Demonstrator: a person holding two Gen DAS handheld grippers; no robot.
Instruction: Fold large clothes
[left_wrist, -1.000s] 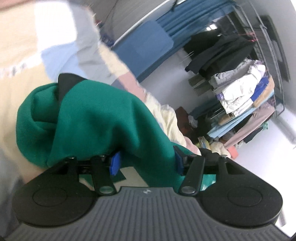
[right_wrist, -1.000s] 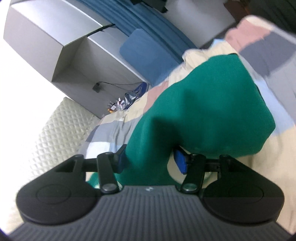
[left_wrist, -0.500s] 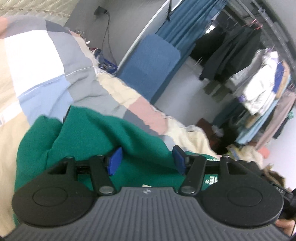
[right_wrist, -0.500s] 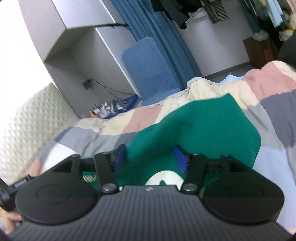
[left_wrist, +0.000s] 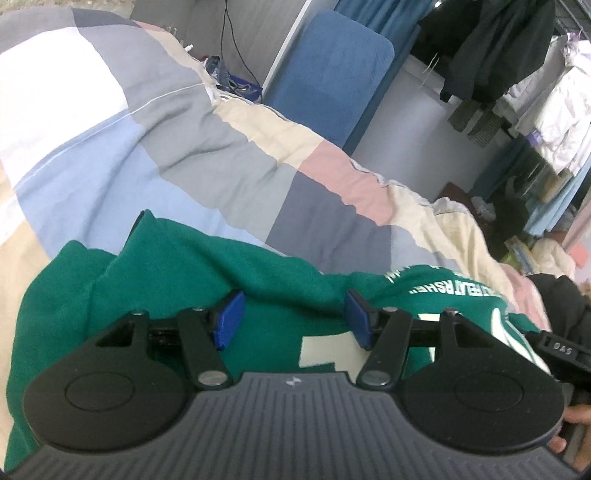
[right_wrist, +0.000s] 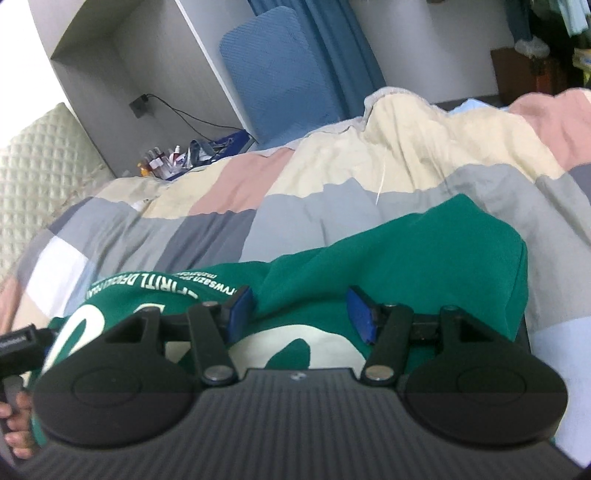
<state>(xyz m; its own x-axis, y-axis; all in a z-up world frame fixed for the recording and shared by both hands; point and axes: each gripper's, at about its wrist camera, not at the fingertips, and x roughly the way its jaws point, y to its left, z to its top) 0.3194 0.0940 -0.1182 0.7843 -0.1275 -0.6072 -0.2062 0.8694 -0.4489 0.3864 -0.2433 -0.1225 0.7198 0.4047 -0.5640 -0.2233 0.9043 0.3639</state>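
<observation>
Green sweatshirt (left_wrist: 184, 280): spread on the bed over a patchwork duvet (left_wrist: 155, 122) in grey, pale blue, white, cream and pink blocks. White lettering and large cream numerals printed on the upper face; fabric bunched in folds at both outer sides, one rounded fold (right_wrist: 461, 251) rising at the right of the right wrist view.

Left tongs (left_wrist: 291, 319): blue pads standing apart, green fabric lying between and beneath them; whether the pads press on the cloth cannot be told from this view. Angled downward over the garment.

Right tongs (right_wrist: 299, 314): blue pads likewise apart, over the printed numeral and a ridge of green cloth; contact with the cloth cannot be told. Angled downward.

Other gripper's black body visible at the edge of each view, with fingers of a hand (right_wrist: 16, 424) wrapped round the handle.

Surroundings, left wrist view: blue padded panel (left_wrist: 332, 74) standing upright beyond the bed; blue curtain (left_wrist: 384, 14) behind it; rack of hung clothes (left_wrist: 517, 66), dark and pale, at the right.

Surroundings, right wrist view: quilted cream headboard (right_wrist: 40, 162) at the left; grey wall niche with a socket and trailing black cable (right_wrist: 177, 110); cluster of small bottles (right_wrist: 159, 162) at the bedside; brown cabinet (right_wrist: 524, 74) at the far right.
</observation>
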